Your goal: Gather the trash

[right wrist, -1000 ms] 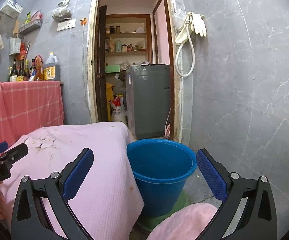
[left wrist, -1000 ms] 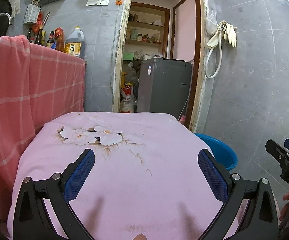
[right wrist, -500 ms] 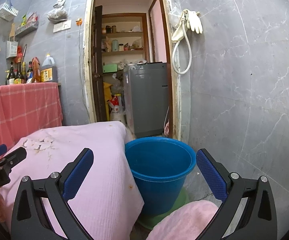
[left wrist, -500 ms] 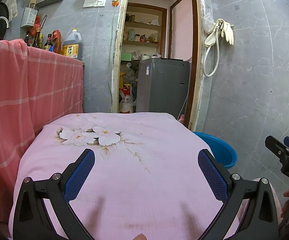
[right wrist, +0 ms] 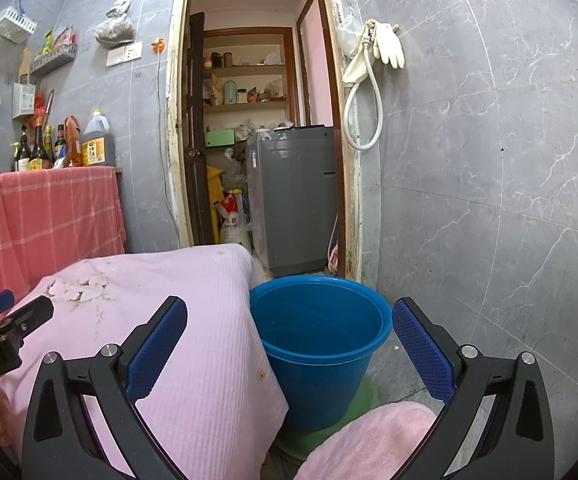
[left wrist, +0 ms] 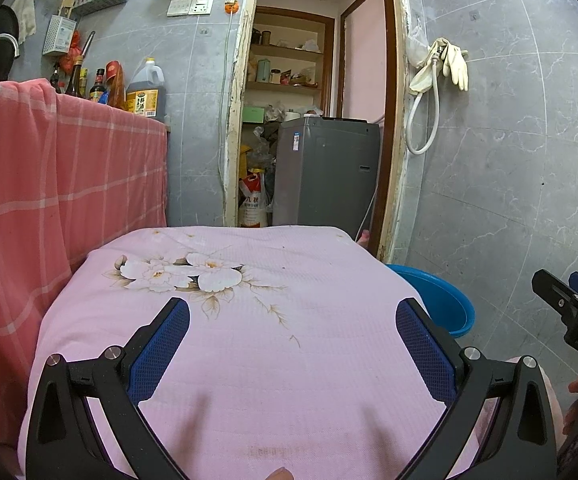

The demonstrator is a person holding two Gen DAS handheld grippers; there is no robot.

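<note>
both claws wide open and empty: left gripper (left wrist: pixel 292 338) over the pink floral cloth (left wrist: pixel 249 320), right gripper (right wrist: pixel 289 338) facing the blue bucket (right wrist: pixel 321 344). barely drifted in the last second. no trash visible, bucket looks empty.

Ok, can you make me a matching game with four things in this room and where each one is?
Things:
1. blue bucket
2. rubber gloves
3. oil jug
4. grey washing machine

Places:
A. hanging on the wall right of the doorway
B. on the counter draped with the red checked cloth
C. through the doorway, in the back room
D. on the floor beside the pink flowered cloth

Pairs: 1-D, 2-A, 3-B, 4-C
</note>
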